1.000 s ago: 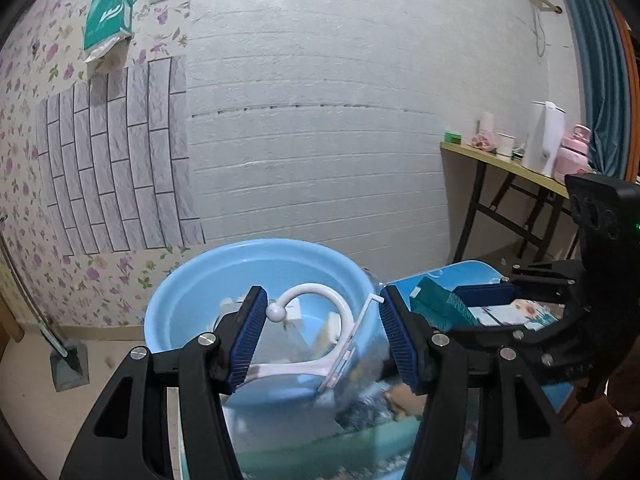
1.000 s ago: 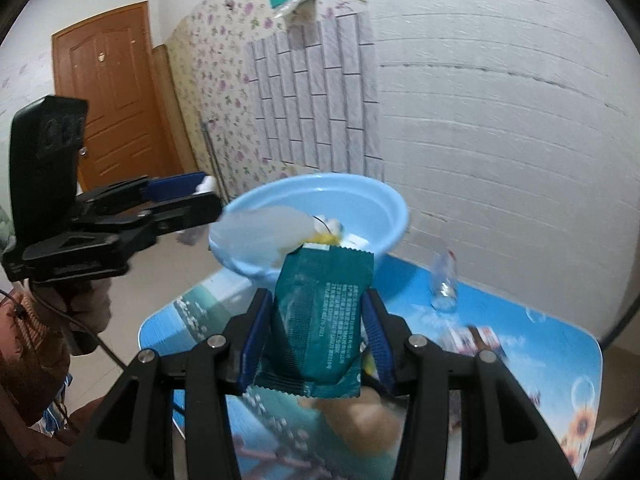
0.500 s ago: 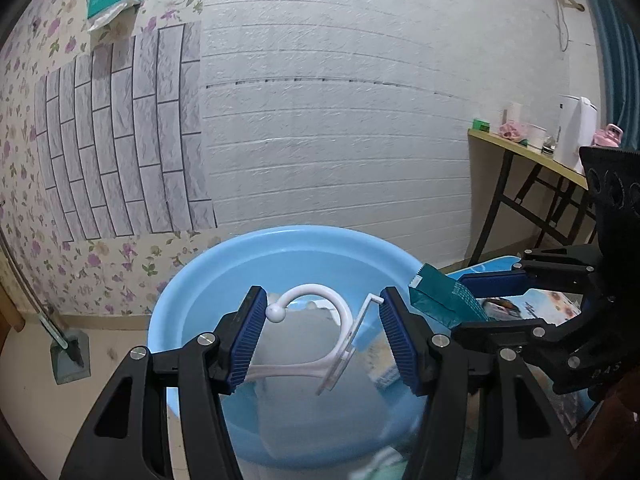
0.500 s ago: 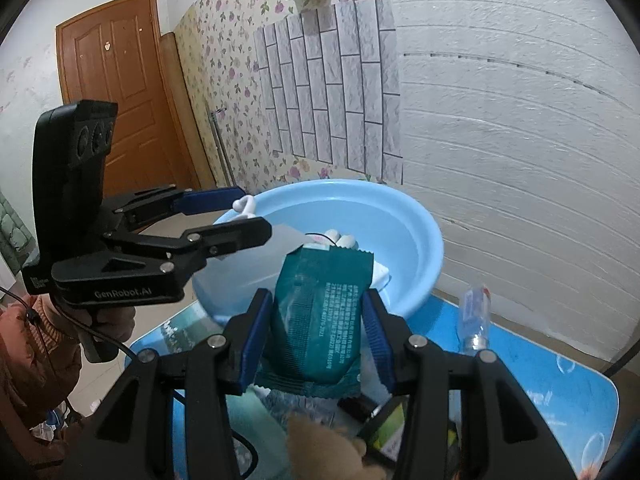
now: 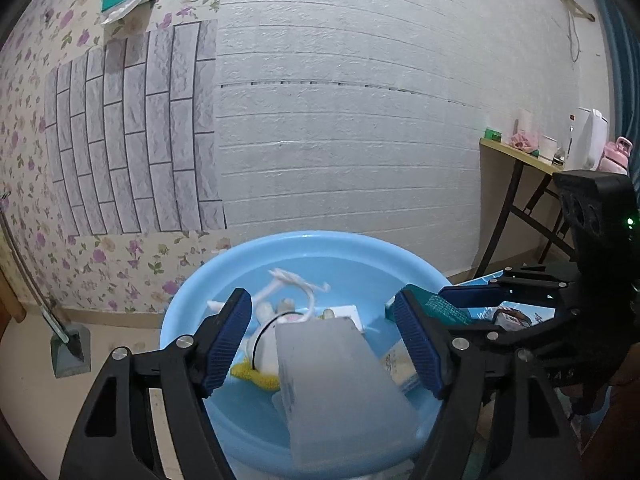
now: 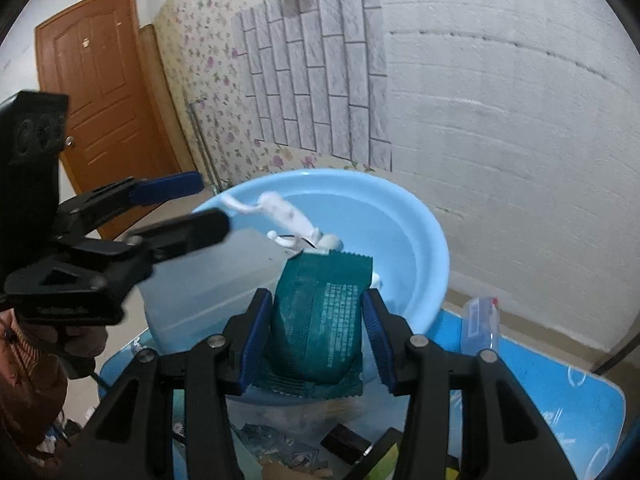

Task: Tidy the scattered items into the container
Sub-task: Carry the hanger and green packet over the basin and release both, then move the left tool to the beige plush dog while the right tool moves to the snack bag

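A light blue basin stands on the blue table. My left gripper is open over the basin; it also shows in the right wrist view. A white plastic hook is blurred in the air above the basin's inside. A translucent plastic bag hangs below the left gripper. My right gripper is shut on a dark green snack packet at the basin's near rim; the packet also shows in the left wrist view. Several items lie in the basin.
A small clear bottle stands on the blue table right of the basin. Packets and a dark box lie on the table below my right gripper. A side table with a kettle stands at the far right wall.
My left gripper opened and let go of the white hook, which is dropping into the basin. Both grippers moved closer over the basin; the right still holds the green packet.
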`<move>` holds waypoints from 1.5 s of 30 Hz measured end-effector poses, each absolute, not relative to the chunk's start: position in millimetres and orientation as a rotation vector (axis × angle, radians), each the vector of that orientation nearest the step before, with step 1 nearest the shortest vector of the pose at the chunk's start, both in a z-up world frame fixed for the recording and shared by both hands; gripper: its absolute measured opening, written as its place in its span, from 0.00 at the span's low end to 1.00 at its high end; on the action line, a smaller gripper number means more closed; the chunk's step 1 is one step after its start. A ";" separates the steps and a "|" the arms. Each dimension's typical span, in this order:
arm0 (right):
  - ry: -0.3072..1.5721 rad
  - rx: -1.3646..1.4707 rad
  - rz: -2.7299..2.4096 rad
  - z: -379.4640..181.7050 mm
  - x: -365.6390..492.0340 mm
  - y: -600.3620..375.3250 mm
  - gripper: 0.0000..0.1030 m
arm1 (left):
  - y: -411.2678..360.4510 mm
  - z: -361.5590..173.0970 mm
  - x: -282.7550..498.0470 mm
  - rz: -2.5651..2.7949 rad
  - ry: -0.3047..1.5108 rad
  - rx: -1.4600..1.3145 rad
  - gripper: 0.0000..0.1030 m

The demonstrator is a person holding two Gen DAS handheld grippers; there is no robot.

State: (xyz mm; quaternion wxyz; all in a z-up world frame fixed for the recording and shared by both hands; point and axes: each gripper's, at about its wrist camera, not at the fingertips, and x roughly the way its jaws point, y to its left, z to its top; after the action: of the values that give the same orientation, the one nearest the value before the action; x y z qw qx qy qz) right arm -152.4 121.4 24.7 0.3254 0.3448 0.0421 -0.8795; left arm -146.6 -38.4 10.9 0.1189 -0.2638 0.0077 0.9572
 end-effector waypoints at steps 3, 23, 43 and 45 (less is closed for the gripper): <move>0.082 0.919 -2.305 23.4 -151.9 125.1 0.56 | -39.6 11.3 -138.6 2.808 0.022 -0.776 0.71; 0.065 0.951 -2.413 18.4 -92.1 194.8 0.61 | 3.8 0.9 -69.4 2.770 0.018 -0.792 0.78; 0.020 1.064 -2.547 -8.6 -31.8 275.2 0.61 | 64.5 -35.0 -44.5 2.641 0.057 -0.952 0.83; 0.011 1.074 -2.549 -11.5 -30.8 279.5 0.61 | 67.8 -37.6 -45.1 2.629 0.051 -0.965 0.83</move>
State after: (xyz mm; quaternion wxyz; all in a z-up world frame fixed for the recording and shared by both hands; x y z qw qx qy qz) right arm -30.8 279.5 -11.5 0.1864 0.3815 0.0038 -0.9054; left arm -45.1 67.8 -37.6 0.1695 -0.3395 0.0181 0.9250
